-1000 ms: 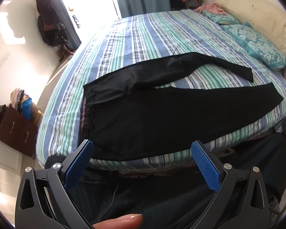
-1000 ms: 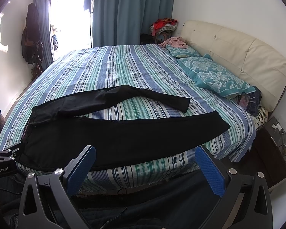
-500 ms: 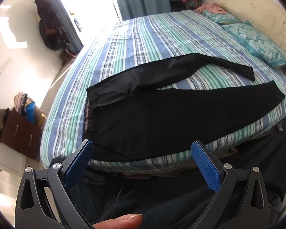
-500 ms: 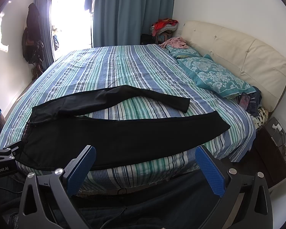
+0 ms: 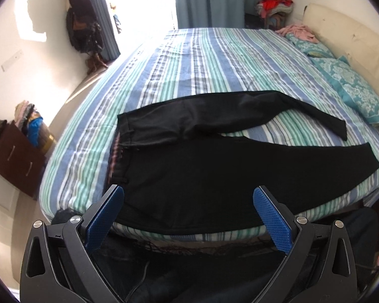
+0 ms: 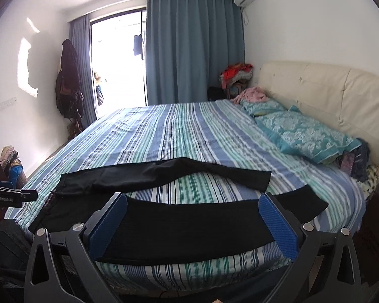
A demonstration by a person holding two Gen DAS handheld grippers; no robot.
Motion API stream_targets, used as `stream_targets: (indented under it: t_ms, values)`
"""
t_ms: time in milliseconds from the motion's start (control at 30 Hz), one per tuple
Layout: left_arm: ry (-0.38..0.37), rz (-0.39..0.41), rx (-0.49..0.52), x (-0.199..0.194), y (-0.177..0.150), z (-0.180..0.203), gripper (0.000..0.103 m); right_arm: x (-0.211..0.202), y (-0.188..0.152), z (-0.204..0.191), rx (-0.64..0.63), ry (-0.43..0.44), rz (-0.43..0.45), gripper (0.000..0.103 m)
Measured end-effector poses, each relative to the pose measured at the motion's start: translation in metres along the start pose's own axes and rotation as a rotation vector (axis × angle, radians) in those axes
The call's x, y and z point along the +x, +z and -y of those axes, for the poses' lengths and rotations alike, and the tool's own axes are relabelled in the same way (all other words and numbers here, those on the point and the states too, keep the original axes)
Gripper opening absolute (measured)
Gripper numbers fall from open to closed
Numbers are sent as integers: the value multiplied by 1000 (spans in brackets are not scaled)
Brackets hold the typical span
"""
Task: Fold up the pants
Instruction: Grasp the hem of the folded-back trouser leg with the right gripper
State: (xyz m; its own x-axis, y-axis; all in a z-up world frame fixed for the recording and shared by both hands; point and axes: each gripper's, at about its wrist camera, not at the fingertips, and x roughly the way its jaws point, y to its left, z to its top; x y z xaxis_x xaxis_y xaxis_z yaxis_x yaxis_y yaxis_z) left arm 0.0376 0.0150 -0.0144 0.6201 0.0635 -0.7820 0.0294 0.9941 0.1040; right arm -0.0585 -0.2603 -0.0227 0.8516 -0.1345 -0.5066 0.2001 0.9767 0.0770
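Black pants lie spread flat on the striped bed, waist to the left, both legs pointing right and apart in a V. The near leg runs along the bed's front edge; the far leg angles away. My left gripper is open and empty, just in front of the bed edge below the waist and seat. My right gripper is open and empty, low at the bed edge in front of the near leg. The left gripper's body shows at the left edge of the right wrist view.
Teal pillows and a cream headboard stand at the right. A brown drawer unit with clothes is left of the bed. Blue curtains and a bright glass door are behind. A nightstand stands at the right corner.
Both grippers have moved forward toward the bed edge. The right wrist view has dropped lower and tilted up. The pants have not moved; both grippers stay open.
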Motion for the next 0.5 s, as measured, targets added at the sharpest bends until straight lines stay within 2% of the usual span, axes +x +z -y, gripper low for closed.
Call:
stream_targets:
  t_ms: [67,100,167,233,300,333,367,500]
  values:
    - [4,-6,-14,8,4,-2,102,56,-6,33,48,-12,-181,103]
    - [4,-13,-23,12,5,-3,102,76,-10,50,59,-33,-211,103]
    - [10,-29,-35,21,6,-5,102,107,-9,82,45,-79,-218,102]
    - [26,-51,-36,32,5,-4,102,136,-2,113,31,-84,-223,103]
    - [38,-83,-30,44,5,0,102,171,7,142,12,-85,-258,102]
    - [42,-101,-27,50,4,3,102,191,10,153,-15,-84,-288,98]
    - [42,-119,-25,56,3,6,102,208,12,160,-65,-96,-307,92]
    - [33,-176,2,73,1,24,102,273,-2,155,-400,-117,-402,78]
